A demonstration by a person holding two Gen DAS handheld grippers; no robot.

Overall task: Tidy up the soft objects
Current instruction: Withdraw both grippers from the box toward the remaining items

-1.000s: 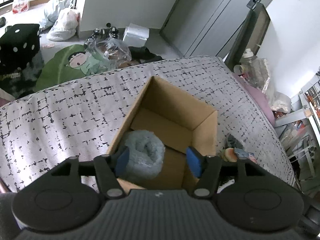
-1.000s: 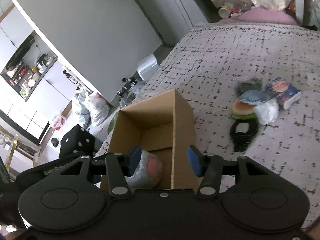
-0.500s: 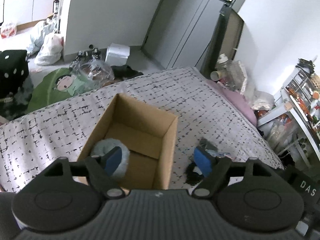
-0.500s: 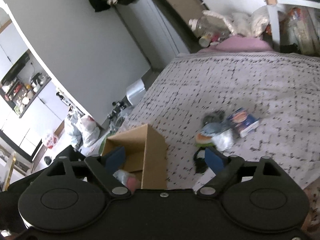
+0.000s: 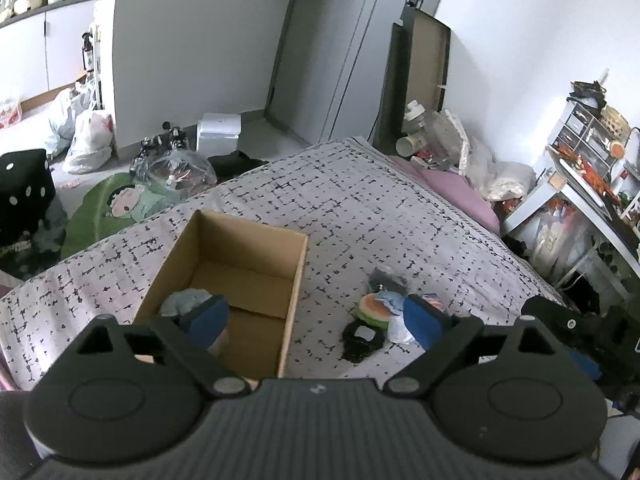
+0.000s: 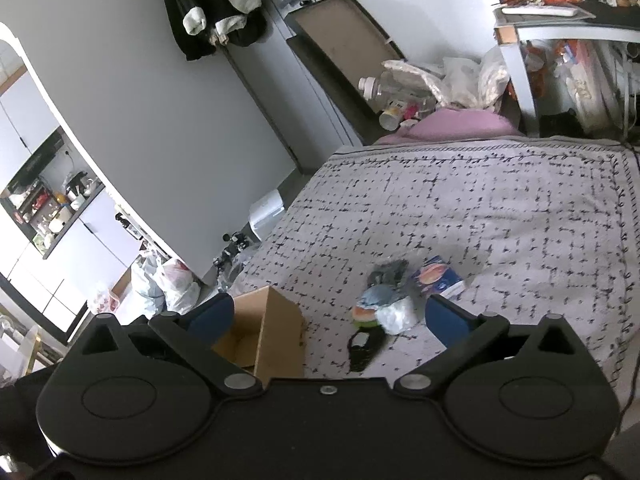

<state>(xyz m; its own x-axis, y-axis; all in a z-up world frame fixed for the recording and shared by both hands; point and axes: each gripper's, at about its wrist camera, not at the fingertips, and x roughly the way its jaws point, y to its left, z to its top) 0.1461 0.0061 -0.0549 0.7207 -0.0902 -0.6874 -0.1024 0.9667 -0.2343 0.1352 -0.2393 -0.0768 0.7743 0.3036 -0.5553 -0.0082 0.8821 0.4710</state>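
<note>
An open cardboard box (image 5: 294,280) stands on the patterned bedspread (image 5: 360,204); it also shows in the right wrist view (image 6: 280,332). A grey plush ball (image 5: 182,302) lies in its near left corner. A small pile of soft items (image 5: 376,308) lies right of the box: a burger-like plush (image 6: 362,314), a white bundle (image 6: 396,314), a dark cloth (image 6: 388,272), a black flat piece (image 6: 362,346) and a blue packet (image 6: 438,278). My left gripper (image 5: 316,322) is open and empty, high above the box. My right gripper (image 6: 326,318) is open and empty, high above the pile.
The bed's far edge drops to a floor with bags (image 5: 86,136), a green cushion (image 5: 116,208) and a white box (image 5: 218,130). A pink pillow (image 6: 460,122), bottles and a cluttered desk (image 6: 560,12) stand at the right. My right gripper's body (image 5: 576,328) shows at the right of the left wrist view.
Both grippers have risen and pulled back from the box, and both have opened wider. The plush ball stays in the box. The pile has come into fuller view.
</note>
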